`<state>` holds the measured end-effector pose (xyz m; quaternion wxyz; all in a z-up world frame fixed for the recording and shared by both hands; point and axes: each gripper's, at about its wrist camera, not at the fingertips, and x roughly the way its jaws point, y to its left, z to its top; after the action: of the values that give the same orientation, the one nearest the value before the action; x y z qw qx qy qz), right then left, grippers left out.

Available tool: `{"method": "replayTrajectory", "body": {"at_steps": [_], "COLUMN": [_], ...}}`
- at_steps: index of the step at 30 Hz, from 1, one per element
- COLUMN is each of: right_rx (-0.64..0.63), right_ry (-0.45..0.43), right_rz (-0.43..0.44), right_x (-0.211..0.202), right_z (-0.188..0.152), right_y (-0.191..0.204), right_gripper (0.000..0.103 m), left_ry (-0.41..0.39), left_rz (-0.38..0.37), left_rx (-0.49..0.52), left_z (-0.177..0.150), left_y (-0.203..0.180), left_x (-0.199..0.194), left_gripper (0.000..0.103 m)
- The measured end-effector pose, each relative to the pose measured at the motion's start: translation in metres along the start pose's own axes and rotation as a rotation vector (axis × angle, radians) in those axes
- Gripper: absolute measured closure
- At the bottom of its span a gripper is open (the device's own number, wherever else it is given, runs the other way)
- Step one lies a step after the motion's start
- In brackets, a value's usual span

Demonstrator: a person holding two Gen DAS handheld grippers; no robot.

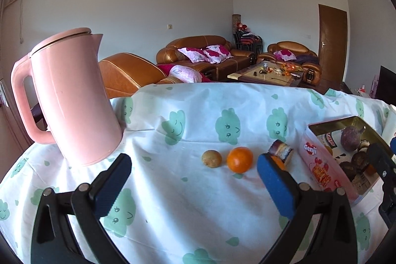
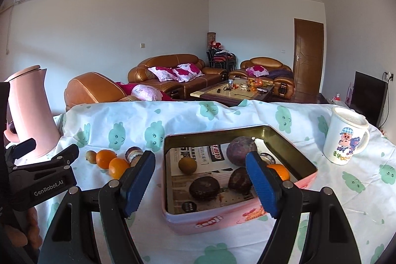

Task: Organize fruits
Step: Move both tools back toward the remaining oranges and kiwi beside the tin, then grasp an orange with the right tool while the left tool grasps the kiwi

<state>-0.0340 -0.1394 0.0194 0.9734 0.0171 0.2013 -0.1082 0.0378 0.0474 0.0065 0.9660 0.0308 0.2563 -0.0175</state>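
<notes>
Two hand-held grippers hover over a table (image 2: 247, 115) draped in a white cloth printed with green clouds. The right gripper (image 2: 200, 180) stands with its jaws wide and empty, framing the near part of a pink tin (image 2: 205, 222) that holds a large purple fruit (image 2: 241, 147), two dark wrinkled fruits, a small brown one and an orange (image 2: 281, 171) behind the right jaw. The left gripper (image 1: 194, 183) also has its jaws wide apart with nothing between them. On the cloth left of the tin lie a small brownish fruit (image 1: 211, 158), a loose orange (image 1: 240, 159), a second orange (image 2: 118, 167) and a purple-and-white fruit (image 1: 282, 149). A pink kettle (image 1: 71, 95) stands far left; a cartoon mug (image 2: 346, 135) stands right of the tin.
</notes>
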Motion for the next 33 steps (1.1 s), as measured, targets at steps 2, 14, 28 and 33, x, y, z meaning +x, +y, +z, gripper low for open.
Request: {"method": "replayTrajectory", "body": {"at_steps": [2, 14, 28, 33], "right_rx": [-0.002, -0.008, -0.143, -0.131], "right_ry": [0.004, 0.054, 0.303, 0.400], "right_rz": [0.004, 0.038, 0.253, 0.255], "right_x": [0.002, 0.022, 0.074, 0.098], "right_z": [0.000, 0.005, -0.001, -0.005], "right_y": [0.007, 0.042, 0.097, 0.106], "right_gripper": [0.026, 0.026, 0.055, 0.056], "left_ry": [0.003, 0.035, 0.163, 0.172], "left_rz": [0.004, 0.094, 0.227, 0.217], "left_rx": [-0.001, 0.003, -0.082, -0.081], "left_z": [0.001, 0.004, 0.001, 0.002], "left_y": [0.005, 0.040, 0.078, 0.078], "left_x": [0.002, 0.020, 0.046, 0.048], "left_gripper": [0.000, 0.000, 0.000, 0.000]}}
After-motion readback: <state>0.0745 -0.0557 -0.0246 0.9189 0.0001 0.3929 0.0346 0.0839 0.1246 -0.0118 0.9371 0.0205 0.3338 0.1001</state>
